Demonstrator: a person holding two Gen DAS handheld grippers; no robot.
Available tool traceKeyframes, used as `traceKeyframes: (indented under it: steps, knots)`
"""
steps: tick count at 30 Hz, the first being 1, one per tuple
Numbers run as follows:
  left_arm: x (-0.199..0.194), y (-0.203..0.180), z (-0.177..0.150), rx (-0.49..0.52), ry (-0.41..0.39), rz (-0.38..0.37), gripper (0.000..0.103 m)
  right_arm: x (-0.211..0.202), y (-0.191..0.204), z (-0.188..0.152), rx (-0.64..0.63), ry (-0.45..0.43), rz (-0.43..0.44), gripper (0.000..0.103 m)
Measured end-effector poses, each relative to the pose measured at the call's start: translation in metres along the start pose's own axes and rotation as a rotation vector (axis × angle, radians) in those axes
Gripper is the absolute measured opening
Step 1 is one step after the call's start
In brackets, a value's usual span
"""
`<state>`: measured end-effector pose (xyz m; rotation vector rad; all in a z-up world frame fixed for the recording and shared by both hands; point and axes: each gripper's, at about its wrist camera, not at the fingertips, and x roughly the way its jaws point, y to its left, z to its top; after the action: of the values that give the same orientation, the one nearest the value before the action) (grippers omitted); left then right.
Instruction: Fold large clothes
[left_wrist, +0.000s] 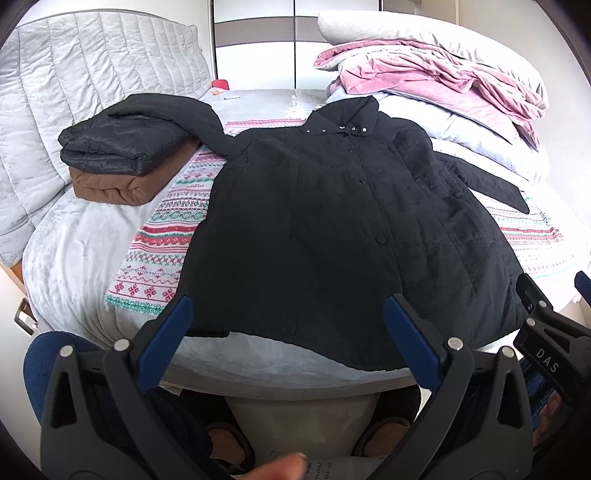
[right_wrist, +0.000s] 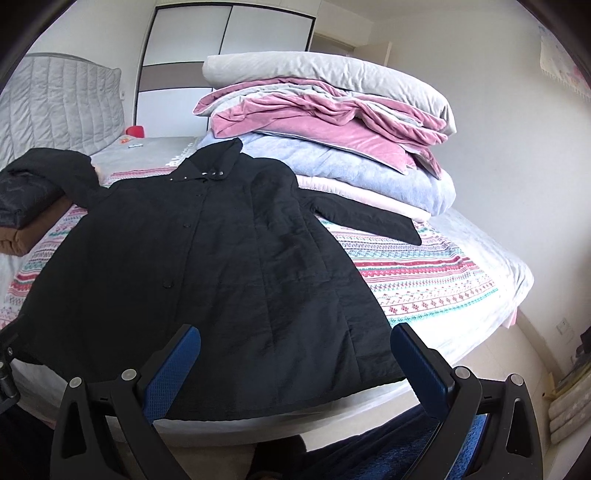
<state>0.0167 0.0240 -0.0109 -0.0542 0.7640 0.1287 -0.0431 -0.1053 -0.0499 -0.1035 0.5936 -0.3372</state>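
A large black buttoned coat lies spread flat, front up, on the bed, collar at the far end and hem at the near edge; it also shows in the right wrist view. One sleeve stretches to the right, the other runs left onto a folded stack. My left gripper is open and empty, hovering just over the hem. My right gripper is open and empty over the hem's right part; its body shows in the left wrist view.
A folded black garment on a folded brown one sits at the left. Piled pink and grey quilts with a pillow fill the back right. A patterned striped cloth covers the grey bed. The padded headboard stands left.
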Motion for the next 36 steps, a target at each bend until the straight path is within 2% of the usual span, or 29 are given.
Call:
traceKeyframes:
  steps: [12,20,27,36]
  knots:
    - [0.008,0.004,-0.002,-0.002,0.005,0.009,0.103,0.004,0.004,0.001,0.012,0.002,0.011,0.103]
    - [0.012,0.01,-0.002,-0.037,0.031,-0.034,0.103,0.005,0.005,0.001,0.012,0.009,0.011,0.103]
    - [0.01,0.008,-0.001,-0.003,0.019,-0.023,0.103,0.006,0.005,0.0,0.017,0.01,0.011,0.103]
    - [0.011,0.012,-0.001,-0.007,0.023,-0.024,0.103,0.008,0.005,0.0,0.016,0.014,0.014,0.103]
